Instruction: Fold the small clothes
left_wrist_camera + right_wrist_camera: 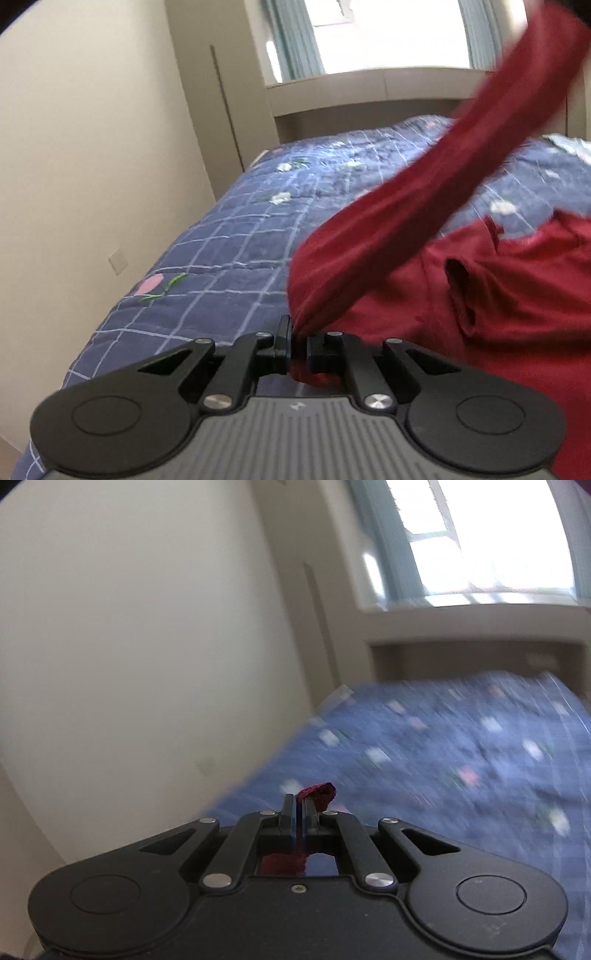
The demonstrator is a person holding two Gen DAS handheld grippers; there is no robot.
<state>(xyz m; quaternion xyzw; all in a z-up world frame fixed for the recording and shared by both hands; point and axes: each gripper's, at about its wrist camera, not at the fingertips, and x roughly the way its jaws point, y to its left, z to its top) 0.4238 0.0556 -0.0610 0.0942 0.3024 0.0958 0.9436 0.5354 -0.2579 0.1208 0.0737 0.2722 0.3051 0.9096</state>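
Jaws of the left gripper pinch the red garment above the bed; the right gripper clamps its corner.

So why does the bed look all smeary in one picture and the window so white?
Right wrist view: the blue quilt smears from motion blur. Left wrist view: quilt sharper, only the raised red cloth blurs. Both views: the window glares white, and the fisheye bends the walls.
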